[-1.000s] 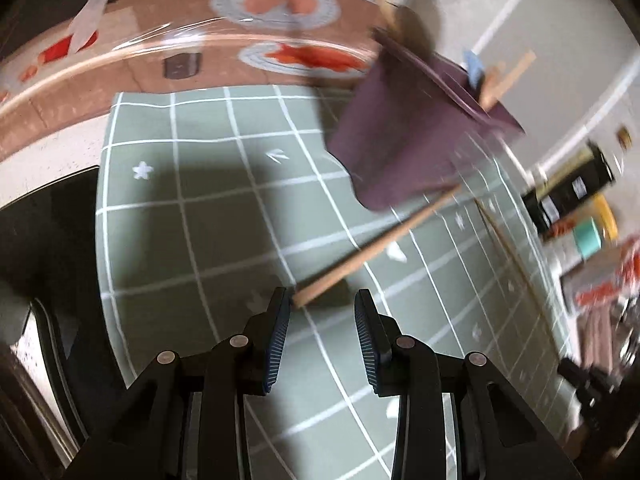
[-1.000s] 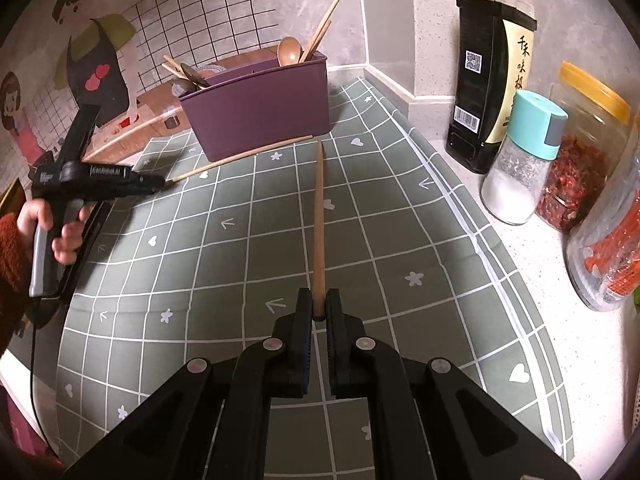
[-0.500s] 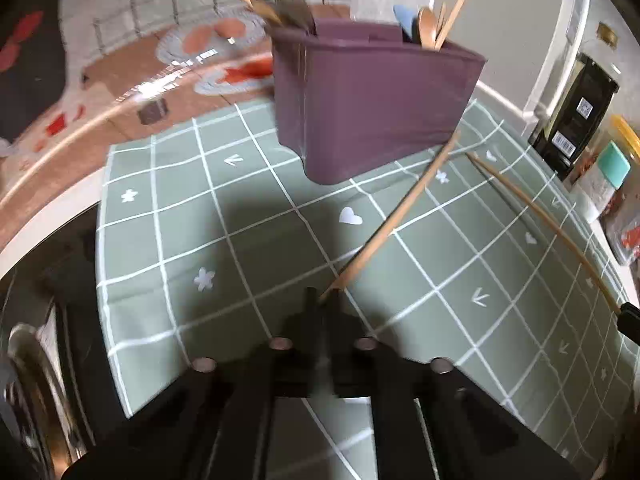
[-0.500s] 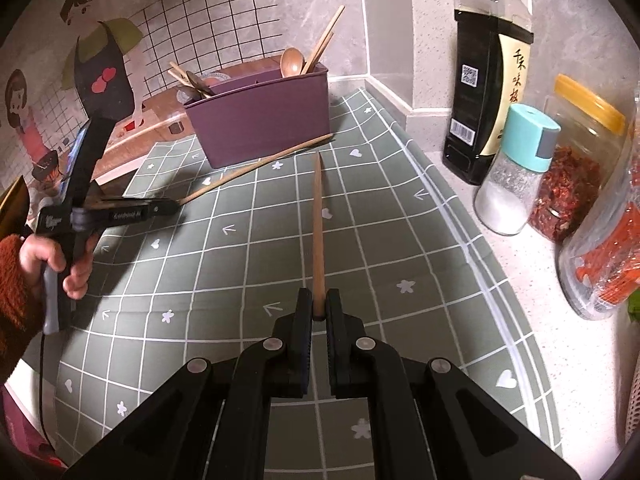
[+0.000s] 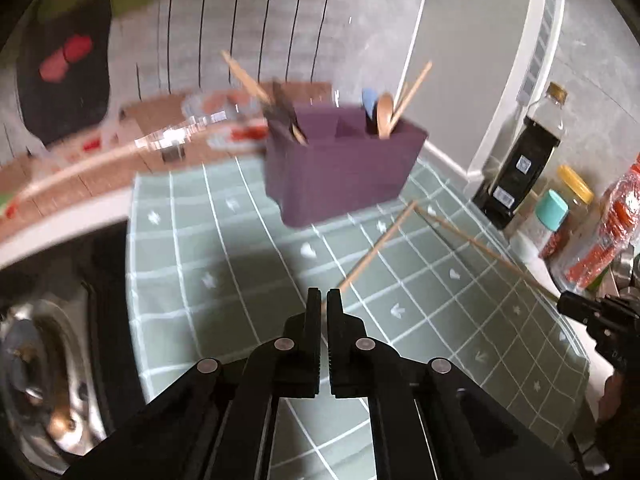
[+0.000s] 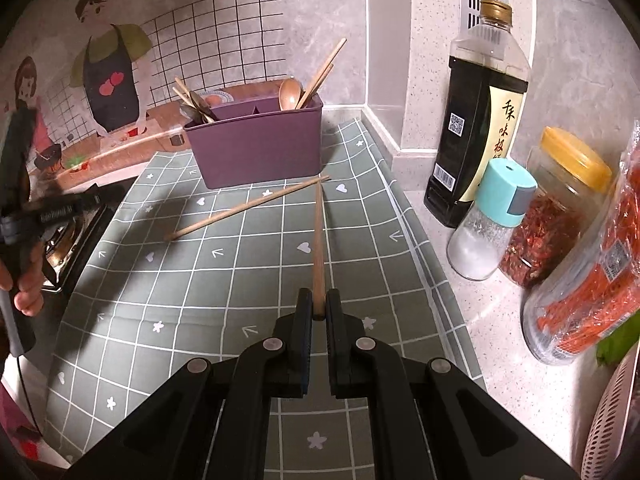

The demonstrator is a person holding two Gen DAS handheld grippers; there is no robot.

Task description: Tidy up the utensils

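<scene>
A purple utensil caddy (image 6: pixel 258 148) stands at the back of the green checked mat (image 6: pixel 224 272), holding a wooden spoon, chopsticks and other utensils; it also shows in the left wrist view (image 5: pixel 340 168). My right gripper (image 6: pixel 319 312) is shut on one wooden chopstick (image 6: pixel 318 240), which points toward the caddy. A second chopstick (image 6: pixel 248 208) lies on the mat; in the left wrist view this chopstick (image 5: pixel 376 252) has its near end just right of my left gripper (image 5: pixel 323 304), which is shut with nothing visible between its fingers. The left gripper (image 6: pixel 60 210) appears at the mat's left edge.
A dark soy sauce bottle (image 6: pixel 476 120), a teal-capped shaker (image 6: pixel 492 220), a yellow-lidded jar of chili (image 6: pixel 556 208) and a bag of red snacks (image 6: pixel 600 280) stand along the right on the counter. A stove burner (image 5: pixel 44 368) lies left of the mat.
My left gripper closed from open and has lifted and drawn back; the second chopstick has slipped free and lies on the mat. My right gripper has raised its chopstick slightly.
</scene>
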